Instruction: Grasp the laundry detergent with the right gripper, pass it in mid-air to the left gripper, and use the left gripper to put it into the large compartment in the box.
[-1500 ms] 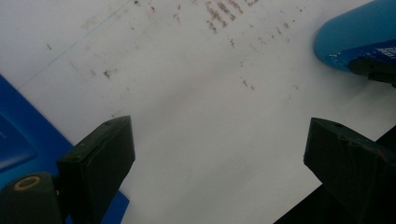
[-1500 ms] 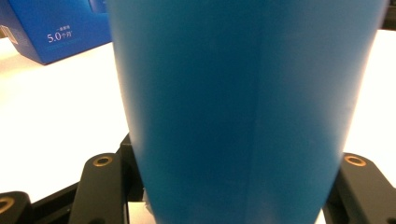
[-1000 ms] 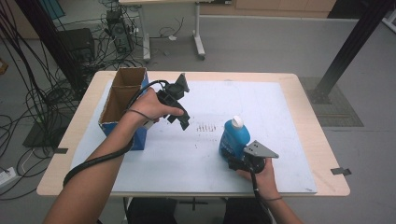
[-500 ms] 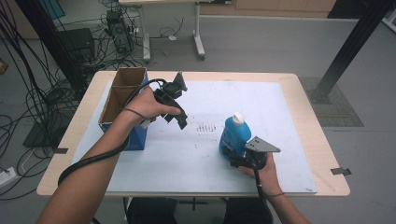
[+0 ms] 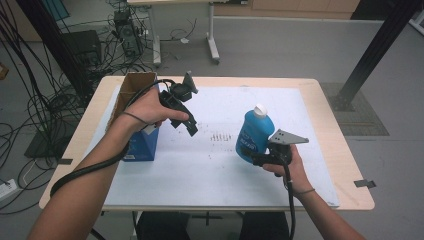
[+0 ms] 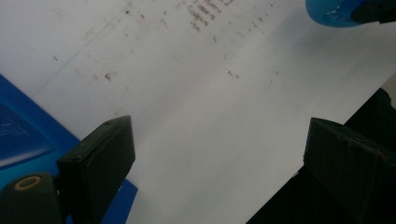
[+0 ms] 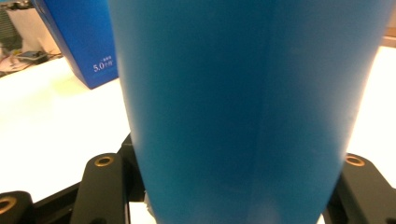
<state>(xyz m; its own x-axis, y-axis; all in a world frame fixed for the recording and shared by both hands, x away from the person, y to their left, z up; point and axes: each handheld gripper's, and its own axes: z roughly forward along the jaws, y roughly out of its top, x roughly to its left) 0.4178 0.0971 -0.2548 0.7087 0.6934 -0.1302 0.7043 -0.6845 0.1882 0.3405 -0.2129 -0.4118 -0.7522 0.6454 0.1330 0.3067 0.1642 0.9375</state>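
- Tabletop [image 5: 340,150]: white sheet [image 5: 200,170] bare between both claws, open room toward the near edge.
- Blue box [image 5: 142,145]: upright near the left edge.
- Blue bottle [image 5: 252,135]: right of centre, long axis near-vertical, white cap [image 5: 259,109] uppermost.
- Right claw [image 5: 255,159]: clenched on the bottle's lower body.
- Left claw [image 5: 189,126]: released, empty, jaws angled down beside the box.

table [image 5: 330,150]: wooden | white sheet [image 5: 200,170] on it | blue box [image 5: 142,145] on sheet
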